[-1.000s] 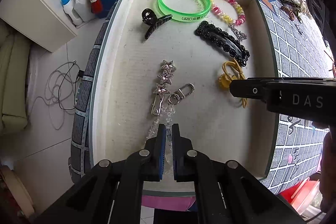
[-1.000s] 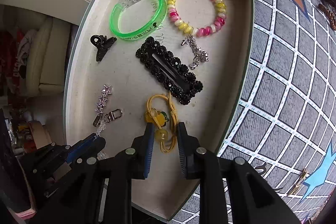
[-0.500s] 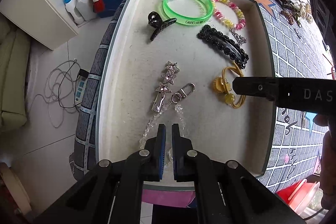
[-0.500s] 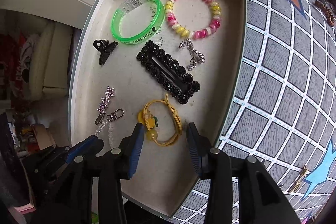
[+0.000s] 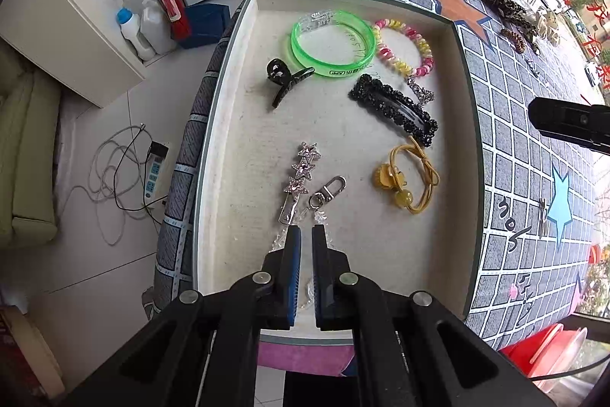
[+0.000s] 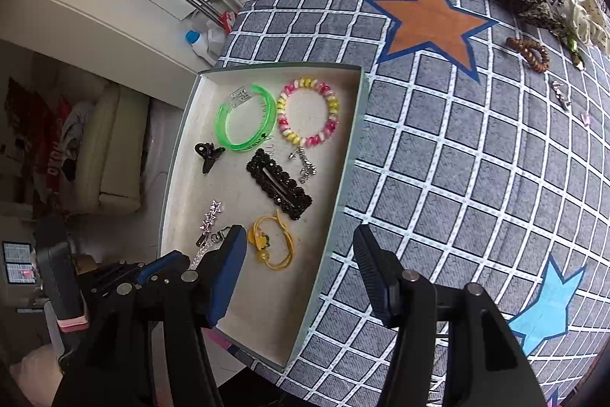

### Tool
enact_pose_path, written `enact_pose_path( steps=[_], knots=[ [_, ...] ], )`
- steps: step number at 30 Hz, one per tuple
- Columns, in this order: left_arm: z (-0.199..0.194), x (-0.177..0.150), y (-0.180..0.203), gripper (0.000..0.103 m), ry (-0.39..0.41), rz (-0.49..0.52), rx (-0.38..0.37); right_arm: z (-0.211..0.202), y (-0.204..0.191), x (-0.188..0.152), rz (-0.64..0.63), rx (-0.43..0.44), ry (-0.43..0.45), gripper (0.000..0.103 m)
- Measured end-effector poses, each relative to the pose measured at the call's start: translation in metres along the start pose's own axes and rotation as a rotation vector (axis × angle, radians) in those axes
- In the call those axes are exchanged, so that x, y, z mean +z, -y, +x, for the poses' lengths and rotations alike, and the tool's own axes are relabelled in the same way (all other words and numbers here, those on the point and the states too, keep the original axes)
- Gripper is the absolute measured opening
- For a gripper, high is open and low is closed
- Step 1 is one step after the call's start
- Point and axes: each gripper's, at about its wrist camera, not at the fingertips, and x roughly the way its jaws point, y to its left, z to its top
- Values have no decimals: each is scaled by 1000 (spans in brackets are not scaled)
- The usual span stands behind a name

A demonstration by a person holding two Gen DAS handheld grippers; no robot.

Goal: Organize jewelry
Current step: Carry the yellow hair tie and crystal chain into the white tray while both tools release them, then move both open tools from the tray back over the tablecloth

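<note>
A shallow cream tray [image 5: 228, 124] [image 6: 179, 155] sits on the checked tablecloth. It holds a green bangle [image 5: 332, 44], a pink-yellow bead bracelet [image 5: 404, 48], a black claw clip [image 5: 284, 79], a black beaded barrette [image 5: 394, 109], a star hair clip [image 5: 299, 178], a clear crystal chain with a silver clasp [image 5: 328, 191] and a yellow hair tie [image 5: 410, 184] [image 6: 272, 243]. My left gripper [image 5: 306, 235] is shut on the crystal chain at the tray's near end. My right gripper [image 6: 299, 246] is open and empty, raised over the tray's right rim.
More hair accessories lie on the cloth at the far right: a dark scrunchie [image 6: 526, 2], a brown hair tie [image 6: 530, 52] and small clips [image 6: 560, 94]. A washing machine, bottles and floor cables [image 5: 114, 170] are left of the table edge.
My right gripper opened, let go of the yellow hair tie in the tray, and pulled back up and to the right. My left gripper stayed shut on the chain.
</note>
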Motion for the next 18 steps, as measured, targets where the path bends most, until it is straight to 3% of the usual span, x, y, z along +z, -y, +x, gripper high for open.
enact_pose_path(
  steps=[14, 18],
  knots=[
    [-6, 20, 44, 12, 8, 94, -11, -72, 156, -70, 393, -116, 103, 62],
    [-5, 23, 58, 12, 6, 124, -10, -79, 182, -96, 471, -143, 112, 62]
  ],
)
